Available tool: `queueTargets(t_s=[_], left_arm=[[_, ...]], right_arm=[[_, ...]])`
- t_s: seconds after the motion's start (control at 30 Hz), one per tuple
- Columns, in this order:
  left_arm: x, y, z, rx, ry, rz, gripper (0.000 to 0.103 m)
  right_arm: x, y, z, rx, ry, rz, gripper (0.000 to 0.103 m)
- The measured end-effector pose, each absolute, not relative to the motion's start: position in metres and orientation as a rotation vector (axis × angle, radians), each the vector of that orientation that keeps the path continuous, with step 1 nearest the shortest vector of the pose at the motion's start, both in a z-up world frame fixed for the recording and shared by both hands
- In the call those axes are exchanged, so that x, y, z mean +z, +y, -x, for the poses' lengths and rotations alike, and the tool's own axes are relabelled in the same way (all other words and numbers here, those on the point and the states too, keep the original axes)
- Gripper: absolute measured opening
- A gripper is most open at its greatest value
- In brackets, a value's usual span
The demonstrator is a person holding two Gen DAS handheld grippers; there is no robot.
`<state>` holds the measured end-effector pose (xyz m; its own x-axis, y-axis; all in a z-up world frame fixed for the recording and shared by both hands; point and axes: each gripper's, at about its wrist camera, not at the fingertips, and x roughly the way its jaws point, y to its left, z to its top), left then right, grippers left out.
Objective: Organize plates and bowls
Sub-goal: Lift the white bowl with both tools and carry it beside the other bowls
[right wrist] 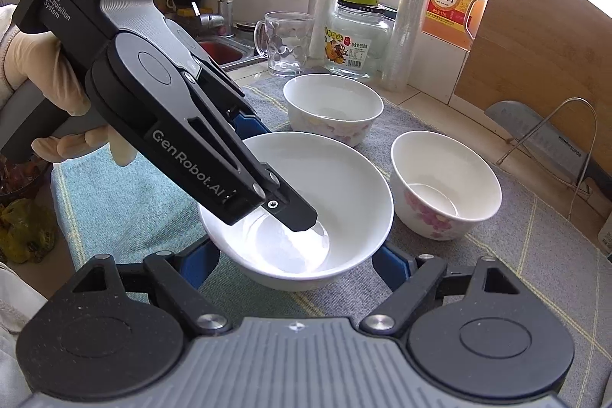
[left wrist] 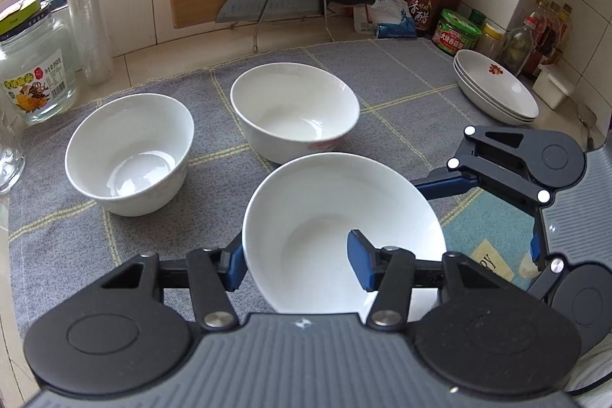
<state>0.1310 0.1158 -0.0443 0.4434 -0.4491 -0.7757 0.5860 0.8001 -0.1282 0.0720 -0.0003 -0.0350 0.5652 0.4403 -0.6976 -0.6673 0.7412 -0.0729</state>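
From my left wrist camera, my left gripper [left wrist: 302, 264] is clamped on the rim of a wide white bowl [left wrist: 336, 217]. 1 blue pad [left wrist: 361, 264] is inside the bowl and the other is outside its wall. The bowl sits at the near edge of the gray cloth [left wrist: 401, 90], tipped a bit, with its open side up. It is empty. 2 smaller bowls stand behind it, a left bowl [left wrist: 128, 153] and a middle bowl [left wrist: 294, 111], both upright and empty. A stack of plates [left wrist: 495, 86] rests at the far right corner of the cloth. My right gripper [left wrist: 497, 213] is just right of the wide bowl.

From my right wrist camera, the wide bowl [right wrist: 344, 186] lies between the fingers of my right gripper [right wrist: 296, 264], which stand apart on both sides of it. I cannot tell if they touch it. My left gripper [right wrist: 267, 174] reaches down into the bowl from the left. The 2 flowered bowls, [right wrist: 332, 108] and [right wrist: 445, 184], stand behind, open side up.
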Motion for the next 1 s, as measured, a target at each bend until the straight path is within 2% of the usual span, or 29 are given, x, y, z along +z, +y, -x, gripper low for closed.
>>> queueTargets(t_s=[0.6,1.0], left_arm=[[-0.048,0.016,-0.128,-0.842,0.893,-0.232,0.052],[-0.056,-0.016,-0.134,-0.874,0.887,-0.24,0.052]], right_arm=[[-0.033,-0.087,-0.045,0.466,0.764,0.298,0.09],[-0.043,-0.114,-0.051,0.42,0.789,0.273,0.09]])
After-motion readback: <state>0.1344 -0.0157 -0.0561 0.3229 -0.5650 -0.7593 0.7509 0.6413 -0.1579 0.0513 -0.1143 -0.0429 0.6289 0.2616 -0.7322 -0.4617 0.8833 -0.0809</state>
